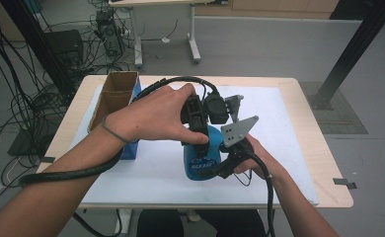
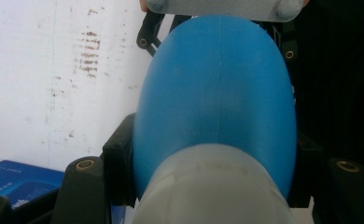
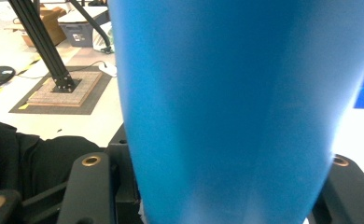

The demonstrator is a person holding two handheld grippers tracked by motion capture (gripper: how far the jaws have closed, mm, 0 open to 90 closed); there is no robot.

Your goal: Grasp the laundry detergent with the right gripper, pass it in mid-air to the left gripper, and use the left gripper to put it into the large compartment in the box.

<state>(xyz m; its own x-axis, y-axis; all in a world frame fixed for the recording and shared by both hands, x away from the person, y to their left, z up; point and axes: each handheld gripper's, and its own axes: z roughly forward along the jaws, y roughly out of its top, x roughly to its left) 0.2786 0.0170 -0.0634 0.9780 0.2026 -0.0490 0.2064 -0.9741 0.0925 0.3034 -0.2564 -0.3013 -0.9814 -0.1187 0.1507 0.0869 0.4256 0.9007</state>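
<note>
White mat (image 1: 289, 148) over a wooden table (image 1: 324, 163), cables on the grey floor (image 1: 279, 44). Cardboard box (image 1: 112, 96) at left. Mid-mat, both grippers, left (image 1: 200, 136) and right (image 1: 219, 157), clamp the blue bottle (image 1: 200, 160).

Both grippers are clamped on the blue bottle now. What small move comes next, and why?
Probably twist the left gripper while the right gripper holds steady. The left one's jaws clamp the pale cap end of the blue bottle; the right one's grip its body, lifted above the white mat, which suggests uncapping.
</note>
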